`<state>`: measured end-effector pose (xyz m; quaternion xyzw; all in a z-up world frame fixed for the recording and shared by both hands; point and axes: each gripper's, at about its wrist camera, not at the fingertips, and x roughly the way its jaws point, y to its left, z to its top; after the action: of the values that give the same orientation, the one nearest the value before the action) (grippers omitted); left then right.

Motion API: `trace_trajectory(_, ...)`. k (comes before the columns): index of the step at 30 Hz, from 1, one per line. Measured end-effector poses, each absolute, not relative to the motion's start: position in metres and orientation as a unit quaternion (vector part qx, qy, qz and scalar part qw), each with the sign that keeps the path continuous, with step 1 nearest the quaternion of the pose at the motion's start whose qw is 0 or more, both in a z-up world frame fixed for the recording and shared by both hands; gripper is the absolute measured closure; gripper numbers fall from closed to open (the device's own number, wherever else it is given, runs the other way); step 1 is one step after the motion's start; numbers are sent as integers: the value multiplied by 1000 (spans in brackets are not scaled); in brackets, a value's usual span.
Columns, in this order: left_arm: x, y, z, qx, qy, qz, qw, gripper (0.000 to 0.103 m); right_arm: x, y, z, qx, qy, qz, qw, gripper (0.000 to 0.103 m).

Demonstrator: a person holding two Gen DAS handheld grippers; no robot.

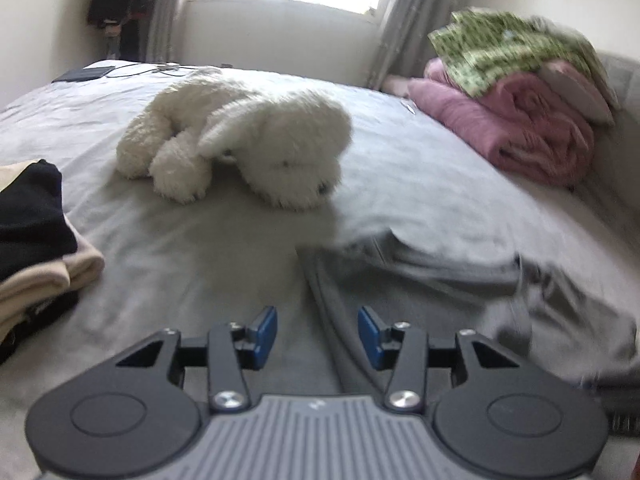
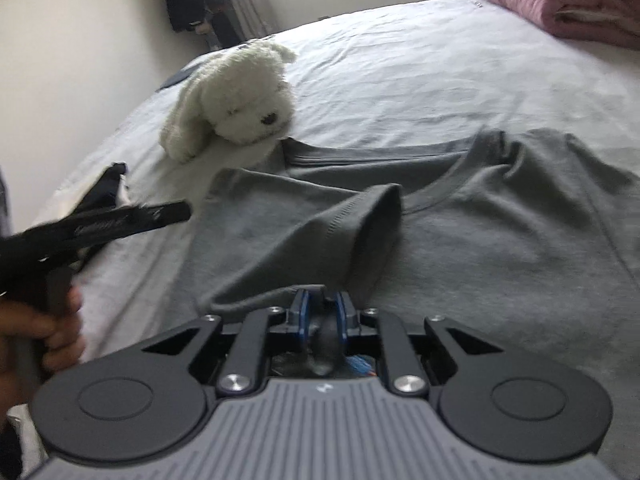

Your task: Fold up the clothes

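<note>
Right gripper [image 2: 322, 300] has its blue pads pressed together on a bunched fold of the grey T-shirt [image 2: 460, 216], pinched low at the near edge of the cloth. The shirt lies spread on the bed [image 2: 400, 64] straight ahead of this gripper, collar to the far side, one sleeve [image 2: 352, 224] folded over onto the chest just beyond the pads. Left gripper [image 1: 318, 332] hangs above the sheet with its blue pads well apart and nothing between them; the shirt's edge [image 1: 440, 276] runs just right of and under its right finger, blurred. In the right wrist view the left gripper shows as a dark blurred shape [image 2: 120, 220] off to the left, a hand [image 2: 44, 324] wrapped round its grip. White stuffed dog [image 1: 240, 140] lies ahead of the left gripper, its head close to the shirt's far left corner. Folded black and beige clothes [image 1: 36, 248] sit to the left. Pink blanket [image 1: 516, 120] with a green patterned cloth [image 1: 508, 48] on top, far right by the wall.
</note>
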<state>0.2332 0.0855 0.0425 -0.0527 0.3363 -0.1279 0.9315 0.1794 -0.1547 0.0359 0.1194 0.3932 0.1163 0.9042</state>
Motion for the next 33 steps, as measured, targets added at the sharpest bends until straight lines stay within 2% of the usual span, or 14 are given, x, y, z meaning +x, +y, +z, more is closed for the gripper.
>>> trace_trajectory(5, 203, 65, 39, -16, 354, -142, 924, 56, 153, -168, 53, 137, 376, 117, 909, 87)
trace_trajectory(7, 190, 62, 42, -12, 357, -140, 924, 55, 135, -167, 61, 138, 373, 132, 908, 82)
trace_trajectory(13, 144, 68, 52, -17, 374, -125, 919, 53, 80, -139, 56, 118, 412, 198, 881, 81)
trace_trajectory(17, 111, 73, 52, 14, 385, -97, 918, 54, 44, -112, 48, 92, 426, 224, 872, 81)
trace_trajectory(24, 68, 80, 41, -30, 426, -91, 900, 53, -12, -111, 40, 135, 438, 195, 867, 81)
trace_trajectory(26, 59, 79, 37, -39, 426, -95, 899, 51, -34, -115, 42, 153, 438, 181, 867, 76)
trace_trajectory(28, 51, 77, 34, -38, 420, -100, 901, 50, -56, -118, 44, 168, 437, 167, 868, 56)
trace_trajectory(33, 47, 70, 33, -8, 412, -106, 905, 50, -114, -122, 43, 188, 447, 171, 858, 56)
